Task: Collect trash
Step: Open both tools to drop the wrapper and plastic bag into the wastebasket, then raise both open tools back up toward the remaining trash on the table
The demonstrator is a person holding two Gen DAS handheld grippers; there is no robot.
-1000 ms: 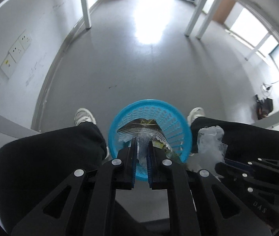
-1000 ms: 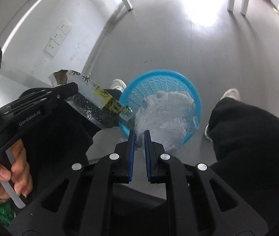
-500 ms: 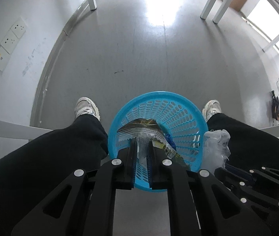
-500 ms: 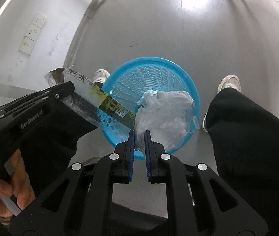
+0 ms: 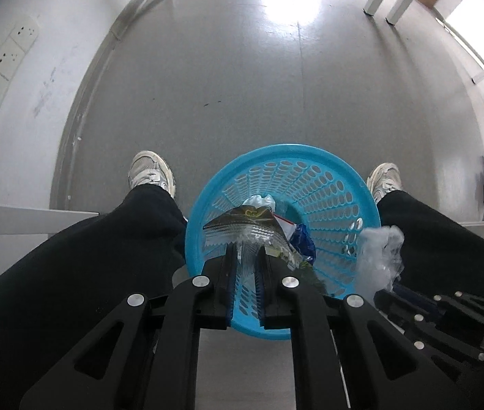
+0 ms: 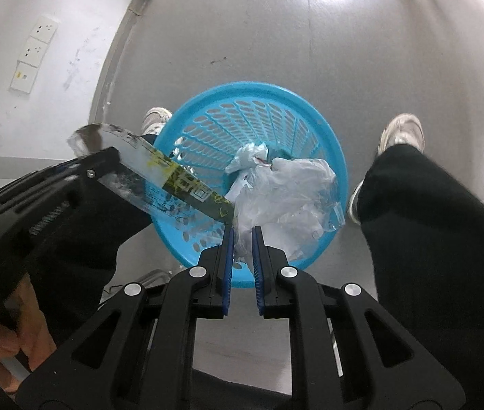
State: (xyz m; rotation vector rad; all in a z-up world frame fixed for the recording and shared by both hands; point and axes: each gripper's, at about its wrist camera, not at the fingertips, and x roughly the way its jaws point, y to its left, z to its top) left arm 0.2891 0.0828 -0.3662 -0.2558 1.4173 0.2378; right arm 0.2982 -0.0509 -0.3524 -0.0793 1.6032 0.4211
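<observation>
Left gripper (image 5: 244,256): jaws just easing apart, foil wrapper (image 5: 242,230) between pads.
Right gripper (image 6: 242,239): pinching clear plastic bag (image 6: 286,191).
Both over blue basket (image 6: 324,136). Advice: release fully inside rim.

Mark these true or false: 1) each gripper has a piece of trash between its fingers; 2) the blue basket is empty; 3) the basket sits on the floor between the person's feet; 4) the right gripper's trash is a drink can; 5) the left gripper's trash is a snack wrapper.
1) True. The left gripper holds a snack wrapper and the right gripper holds a clear plastic bag.
2) False. The blue mesh basket already has crumpled trash at its bottom.
3) True. It stands on the grey floor with one white sneaker on each side.
4) False. It is a crumpled clear plastic bag.
5) True. It is a shiny wrapper with a serrated edge.
</observation>
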